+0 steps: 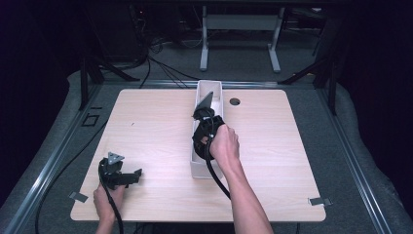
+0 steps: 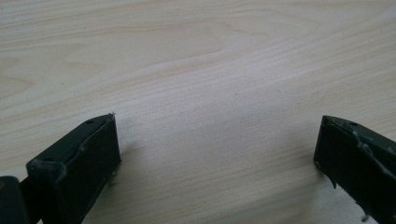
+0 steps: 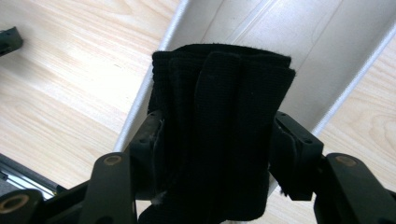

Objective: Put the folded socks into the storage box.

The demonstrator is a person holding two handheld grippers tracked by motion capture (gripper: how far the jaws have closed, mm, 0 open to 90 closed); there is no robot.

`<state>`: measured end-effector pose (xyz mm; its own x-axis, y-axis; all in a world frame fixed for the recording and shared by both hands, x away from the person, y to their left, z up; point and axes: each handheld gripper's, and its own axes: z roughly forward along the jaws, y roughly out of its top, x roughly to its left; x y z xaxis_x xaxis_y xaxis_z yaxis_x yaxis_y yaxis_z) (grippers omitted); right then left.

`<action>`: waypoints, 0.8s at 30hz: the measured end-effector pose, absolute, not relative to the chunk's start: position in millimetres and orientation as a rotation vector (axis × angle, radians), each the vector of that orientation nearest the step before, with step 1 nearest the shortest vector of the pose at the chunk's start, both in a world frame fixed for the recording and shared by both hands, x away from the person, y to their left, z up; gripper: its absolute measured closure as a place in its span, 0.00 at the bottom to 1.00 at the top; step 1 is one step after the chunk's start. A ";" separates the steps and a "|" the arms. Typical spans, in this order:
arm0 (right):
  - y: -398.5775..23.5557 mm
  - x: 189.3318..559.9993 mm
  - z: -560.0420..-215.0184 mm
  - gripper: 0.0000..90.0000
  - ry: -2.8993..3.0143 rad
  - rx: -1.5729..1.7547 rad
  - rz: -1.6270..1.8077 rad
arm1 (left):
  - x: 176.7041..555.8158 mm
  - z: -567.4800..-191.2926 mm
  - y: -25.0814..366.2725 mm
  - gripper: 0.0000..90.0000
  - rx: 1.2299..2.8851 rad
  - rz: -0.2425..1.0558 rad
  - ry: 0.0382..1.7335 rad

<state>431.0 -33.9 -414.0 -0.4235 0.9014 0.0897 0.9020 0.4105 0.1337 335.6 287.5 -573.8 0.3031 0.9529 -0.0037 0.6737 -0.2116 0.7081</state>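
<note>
Two tools work over the wooden desk [image 1: 146,122]: the right tool [image 3: 212,140] is clamped on a folded black cloth [image 3: 219,116] above the long white tray [image 1: 202,168], its far end hidden; the left tool [image 2: 217,154], jaws apart, rests near the desk's front left corner.

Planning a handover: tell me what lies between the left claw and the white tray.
Bare wooden table in the high view, between the left claw and the white tray.

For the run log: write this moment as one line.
right gripper: shut on folded black cloth, above long white tray | left gripper: open, holding nothing, low over wooden table near left front corner
</note>
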 end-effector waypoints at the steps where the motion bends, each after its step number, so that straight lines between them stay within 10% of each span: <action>1: -34.0 431.3 -414.7 0.48 -2.635 -1.684 -0.253 | 335.6 -573.8 287.5 0.00 1.967 0.594 1.441; 13: -32.2 435.6 -432.8 0.45 -2.586 -1.712 -0.216 | 335.6 -573.8 287.6 0.00 1.968 0.595 1.440; 24: -35.6 430.2 -426.2 0.23 -2.625 -1.700 -0.240 | 335.6 -573.8 287.6 0.00 1.968 0.596 1.440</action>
